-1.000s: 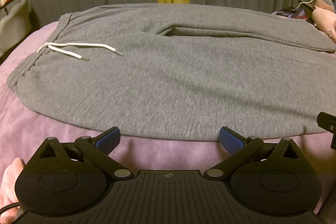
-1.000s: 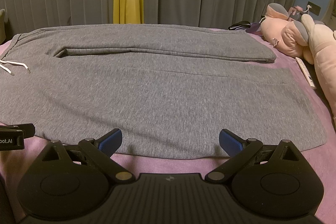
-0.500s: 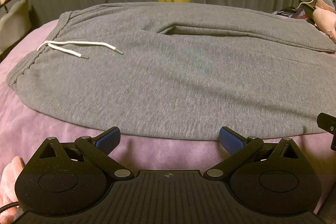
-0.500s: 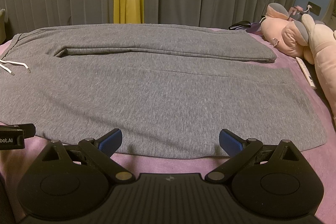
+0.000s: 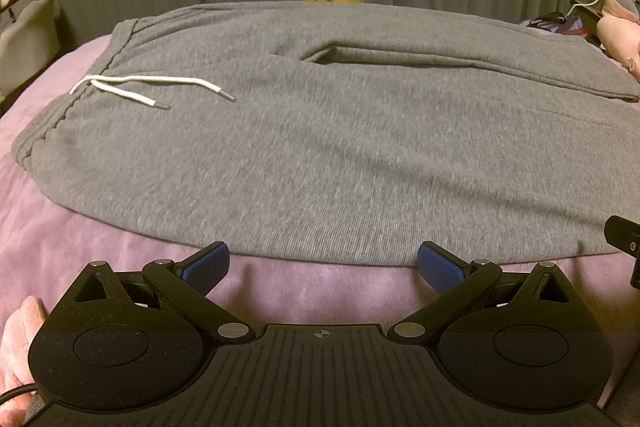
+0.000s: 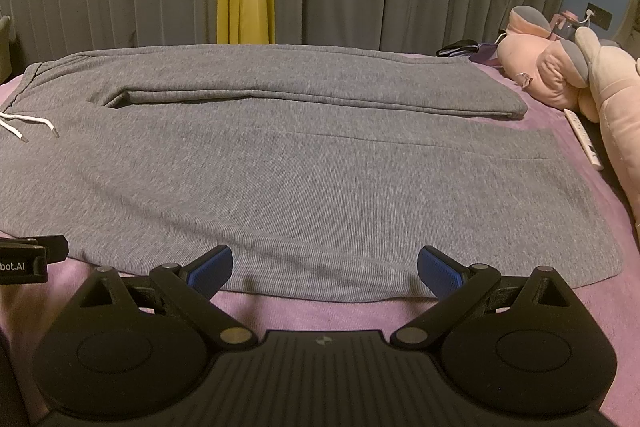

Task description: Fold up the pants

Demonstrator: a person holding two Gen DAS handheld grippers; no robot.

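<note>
Sweatpants (image 5: 320, 155) in grey jersey lie spread flat across a bed (image 5: 80, 235) covered in lilac fabric, waistband (image 5: 60, 119) toward nine o'clock with its white drawstring (image 5: 156, 87) loose on top, the two legs running toward three o'clock, the far leg (image 6: 320, 87) lying alongside the near one. Both tools hover just short of the near edge at six o'clock: the left gripper (image 5: 323, 265) by the hip end, the right gripper (image 6: 325, 267) by the lower leg, each with its blue pads spread wide and holding nothing. Plush toys (image 6: 560, 67) and a remote (image 6: 584, 139) crowd the bed at three o'clock, clear of the cloth. The knit looks soft, limp and fairly thick, so it should drape and sag between two grips rather than hold a shape, and the bedcover beneath may drag with it. The sensible hold appears to be the near hem line (image 6: 312, 291), pinched through both layers at two well-spaced points, then lifted together toward twelve o'clock to lay one leg over the other; the drawstring could trail loose.
</note>
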